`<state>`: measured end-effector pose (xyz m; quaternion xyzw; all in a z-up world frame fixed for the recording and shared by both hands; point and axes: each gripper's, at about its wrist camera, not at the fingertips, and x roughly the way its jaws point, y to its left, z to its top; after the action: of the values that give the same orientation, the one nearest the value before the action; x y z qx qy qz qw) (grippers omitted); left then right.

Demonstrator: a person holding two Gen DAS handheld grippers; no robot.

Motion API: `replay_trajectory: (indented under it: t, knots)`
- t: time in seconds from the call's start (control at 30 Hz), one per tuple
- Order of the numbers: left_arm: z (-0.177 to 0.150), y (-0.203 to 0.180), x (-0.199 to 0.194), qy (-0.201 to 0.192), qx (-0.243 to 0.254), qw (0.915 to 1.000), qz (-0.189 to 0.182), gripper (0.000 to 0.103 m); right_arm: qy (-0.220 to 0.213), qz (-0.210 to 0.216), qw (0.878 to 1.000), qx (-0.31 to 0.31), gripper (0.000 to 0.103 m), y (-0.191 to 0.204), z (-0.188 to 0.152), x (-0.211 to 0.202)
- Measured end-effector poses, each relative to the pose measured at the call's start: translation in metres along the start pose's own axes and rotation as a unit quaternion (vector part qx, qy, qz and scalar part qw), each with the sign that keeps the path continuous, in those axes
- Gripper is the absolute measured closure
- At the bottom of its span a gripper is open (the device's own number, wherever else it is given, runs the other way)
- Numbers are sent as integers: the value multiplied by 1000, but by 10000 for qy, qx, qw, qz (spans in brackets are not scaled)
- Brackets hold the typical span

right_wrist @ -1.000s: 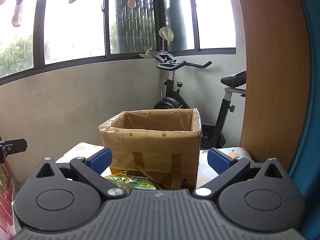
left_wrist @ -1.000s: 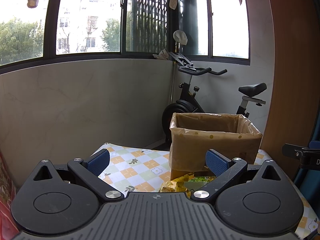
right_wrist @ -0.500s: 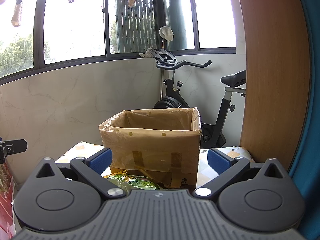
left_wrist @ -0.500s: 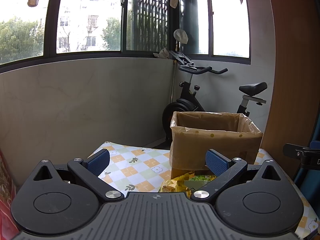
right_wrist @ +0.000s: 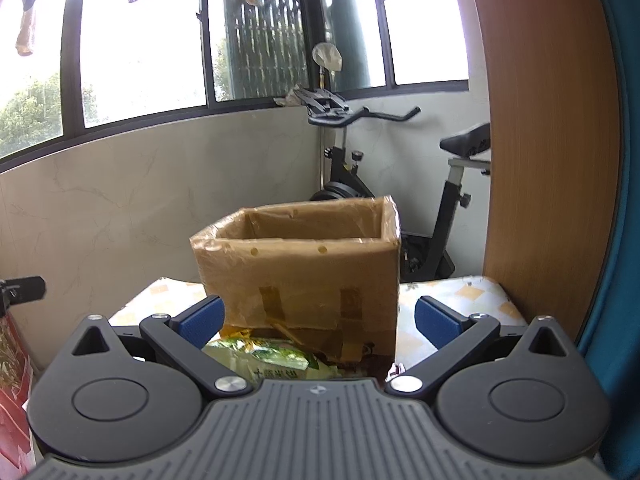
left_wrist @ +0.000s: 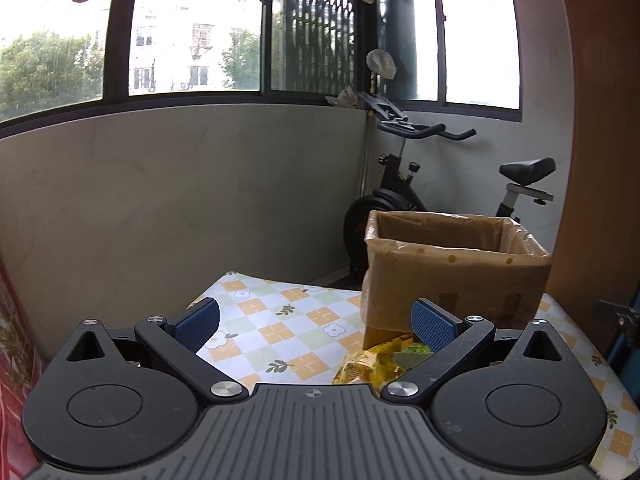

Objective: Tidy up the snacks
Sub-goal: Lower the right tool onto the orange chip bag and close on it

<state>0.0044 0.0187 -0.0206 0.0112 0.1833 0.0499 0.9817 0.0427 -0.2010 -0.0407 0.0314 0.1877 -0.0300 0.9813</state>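
Balcony room with wide windows; exercise bike point(left_wrist: 404, 184) stands behind a table with checked floral tablecloth point(left_wrist: 280, 320). Open cardboard box point(right_wrist: 300, 276), lined with clear plastic, sits on the table toward its far right. Green snack bag point(right_wrist: 264, 356) lies on the cloth just in front of the box; yellow snack bag point(left_wrist: 368, 364) beside it. Left gripper point(left_wrist: 316, 320): jaws wide, nothing between them. Right gripper point(right_wrist: 318, 318): jaws wide, empty, facing the box front.
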Motion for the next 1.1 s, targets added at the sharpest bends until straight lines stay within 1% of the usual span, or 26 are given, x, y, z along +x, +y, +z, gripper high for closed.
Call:
replay_trajectory:
  t: [0.1,0.2,0.3,0.4,0.5,0.67,0.73,0.87,0.93,1.03,1.1]
  knots:
    - [-8,2,9,-12,-38,10000,77,0,132,-93,9998,84,0,-10,-18,13]
    - [-19,5,20,24,7,9999,144,0,334,-306,9989,83,1,-20,-41,28]
    - [-28,7,30,115,36,9998,165,0,565,-448,9974,75,2,-31,-62,42]
    - [-34,9,43,260,-19,9996,122,0,821,-529,9950,230,2,-41,-75,55]
    - [-37,12,57,369,-95,9993,51,1,1079,-499,9922,384,4,-51,-85,69]
    - [-44,16,77,449,-198,9988,-94,2,1461,-473,9877,292,7,-51,-99,94]
    - [-48,15,82,407,-136,9990,-152,6,1650,-524,9845,293,9,-53,-106,104]
    - [-53,16,95,450,33,9985,-315,6,1792,-407,9816,516,9,-61,-114,112]
    - [-56,18,102,526,9,9978,-406,6,1886,-366,9796,588,9,-63,-117,116]
    - [-61,20,110,714,-114,9963,-454,7,2079,-265,9755,673,16,-63,-122,122]
    - [-63,20,116,874,-151,9948,-501,8,2070,-254,9759,639,23,-63,-123,122]
